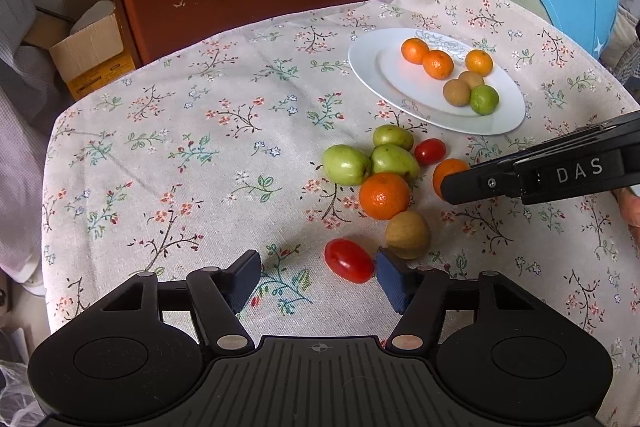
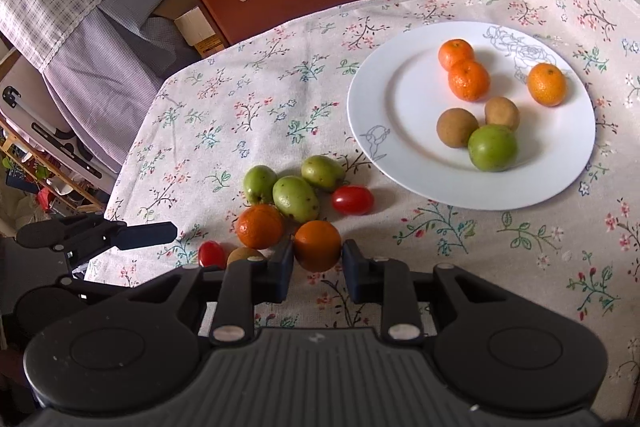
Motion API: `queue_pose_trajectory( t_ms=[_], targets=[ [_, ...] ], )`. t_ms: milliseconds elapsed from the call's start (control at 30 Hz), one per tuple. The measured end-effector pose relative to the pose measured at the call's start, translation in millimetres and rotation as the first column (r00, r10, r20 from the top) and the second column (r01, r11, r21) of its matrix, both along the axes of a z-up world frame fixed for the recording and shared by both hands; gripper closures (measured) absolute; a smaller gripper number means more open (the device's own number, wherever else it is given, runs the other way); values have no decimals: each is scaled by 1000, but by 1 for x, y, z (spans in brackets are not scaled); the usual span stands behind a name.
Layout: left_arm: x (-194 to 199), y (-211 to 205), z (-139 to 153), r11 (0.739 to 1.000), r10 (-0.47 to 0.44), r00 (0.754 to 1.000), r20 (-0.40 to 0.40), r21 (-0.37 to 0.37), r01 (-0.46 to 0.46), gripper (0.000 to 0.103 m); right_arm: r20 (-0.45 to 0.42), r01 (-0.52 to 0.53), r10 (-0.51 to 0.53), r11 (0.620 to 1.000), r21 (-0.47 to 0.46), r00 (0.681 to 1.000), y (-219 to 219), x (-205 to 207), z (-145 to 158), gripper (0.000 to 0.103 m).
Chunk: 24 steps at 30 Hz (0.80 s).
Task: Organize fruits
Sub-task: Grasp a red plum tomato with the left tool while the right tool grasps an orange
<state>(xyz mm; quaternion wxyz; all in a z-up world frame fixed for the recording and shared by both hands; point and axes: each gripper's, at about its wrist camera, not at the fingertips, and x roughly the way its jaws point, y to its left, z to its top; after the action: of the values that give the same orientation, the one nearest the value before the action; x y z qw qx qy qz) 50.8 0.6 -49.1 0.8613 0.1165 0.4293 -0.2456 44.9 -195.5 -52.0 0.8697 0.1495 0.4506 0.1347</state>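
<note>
1. Right gripper [image 2: 318,261] of mine pinches a round orange mandarin [image 2: 317,245] resting on the floral tablecloth [image 2: 248,99].
2. Left gripper [image 1: 318,273] is spread wide, a red oval cherry tomato [image 1: 349,260] just inside its right pad.
3. Six fruits sit on the white plate [image 2: 400,131].

Bright daylight, soft shadows, fisheye-warped edges

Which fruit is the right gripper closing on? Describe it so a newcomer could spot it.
Start at the white plate, then drop to the loose fruit cluster on the tablecloth below it. The orange sits between the right gripper fingers, nearest the camera; its twin orange lies left, ungripped.
</note>
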Motion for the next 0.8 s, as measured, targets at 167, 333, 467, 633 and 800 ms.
queue_pose_trajectory(
  t_ms=[167,333,467,633,800],
  targets=[
    [-2,-7,-2,999,-43,999,22,18,43,42,-18,-8,8,1000,-3,1000,1,1,-3,76],
    [-2,-9,-6,998,-59,998,23,23,58,53,-23,-17,16,1000,-6,1000,4,1,-5,76],
    [-1,-9,-6,998,-55,998,19,18,55,54,-22,-17,17,1000,-8,1000,5,1,-4,75],
    [0,-11,-5,998,-61,998,16,11,61,55,-36,-6,6,1000,-6,999,3,2,-7,74],
    [9,-2,-2,997,-22,999,-32,-71,20,56,-35,-8,8,1000,-5,999,4,2,-7,74]
  ],
)
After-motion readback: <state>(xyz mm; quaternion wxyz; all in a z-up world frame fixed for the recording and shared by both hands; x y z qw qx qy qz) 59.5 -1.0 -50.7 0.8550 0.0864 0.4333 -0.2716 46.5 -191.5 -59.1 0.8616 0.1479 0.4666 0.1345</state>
